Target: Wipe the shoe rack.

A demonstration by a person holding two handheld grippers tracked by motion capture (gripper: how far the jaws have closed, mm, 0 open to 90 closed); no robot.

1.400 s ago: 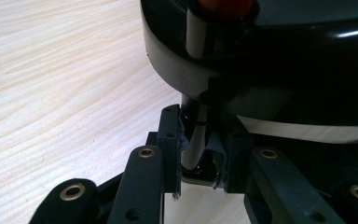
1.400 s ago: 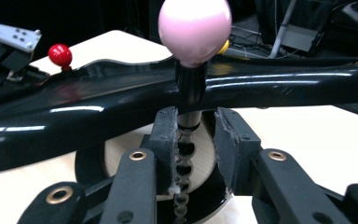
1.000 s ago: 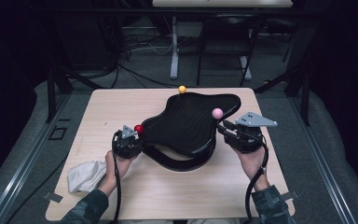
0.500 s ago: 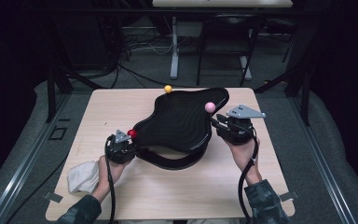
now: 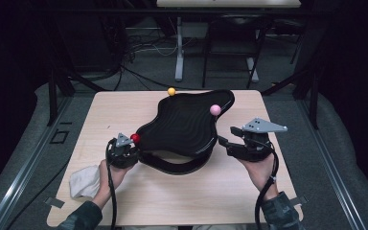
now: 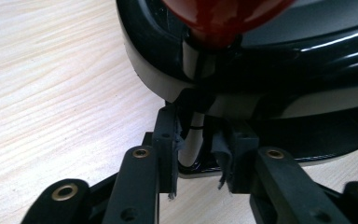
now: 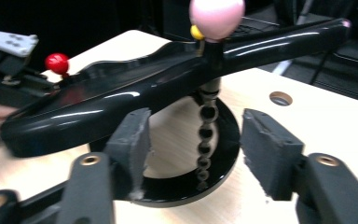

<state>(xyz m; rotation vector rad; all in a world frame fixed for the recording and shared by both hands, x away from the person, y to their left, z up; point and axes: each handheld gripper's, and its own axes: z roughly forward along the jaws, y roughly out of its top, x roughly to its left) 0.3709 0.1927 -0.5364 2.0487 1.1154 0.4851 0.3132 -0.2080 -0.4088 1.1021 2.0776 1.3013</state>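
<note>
Left fingers around red-knobbed rod

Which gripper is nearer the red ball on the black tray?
Left. The left gripper sits directly beside the red ball, jaws closed on the post under it; the right gripper is across the black tray, open.
</note>
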